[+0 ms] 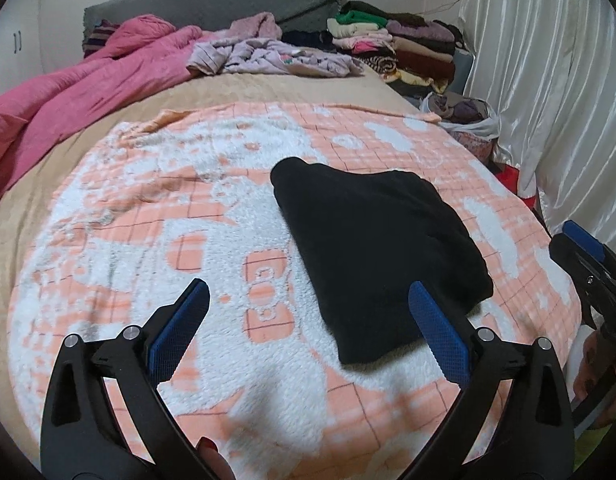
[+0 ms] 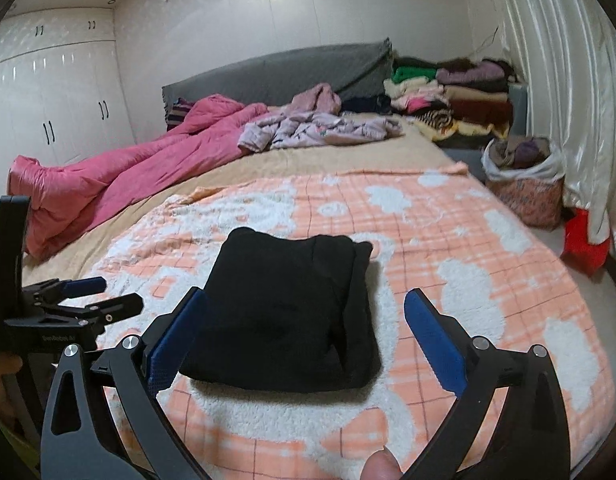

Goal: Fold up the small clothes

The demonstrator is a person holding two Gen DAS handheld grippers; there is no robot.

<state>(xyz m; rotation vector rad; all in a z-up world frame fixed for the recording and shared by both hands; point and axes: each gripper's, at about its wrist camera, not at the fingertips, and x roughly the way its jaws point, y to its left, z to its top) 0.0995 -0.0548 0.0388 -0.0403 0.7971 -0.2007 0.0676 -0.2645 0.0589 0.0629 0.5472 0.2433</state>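
A black garment (image 1: 371, 248), folded into a thick rectangle, lies on the orange-and-white checked blanket (image 1: 156, 216) spread over the bed. My left gripper (image 1: 308, 286) hovers above the blanket just near-left of the garment. It is open wide with nothing between its blue pads; its right finger overlaps the garment's near edge. In the right wrist view the same garment (image 2: 284, 312) lies straight ahead. My right gripper (image 2: 306, 294) is open wide over its near end, pads apart from the cloth. Each view shows the other gripper at its edge: the right (image 1: 571, 248) and the left (image 2: 104, 296).
A pink quilt (image 2: 120, 176) lies bunched along the bed's left side, and crumpled lilac clothes (image 2: 315, 128) sit at the far end. Stacked folded clothes (image 2: 459, 96) stand at the far right. A lined basket (image 2: 523, 184), a red object (image 2: 585, 248) and a white curtain (image 2: 567, 80) flank the bed's right side.
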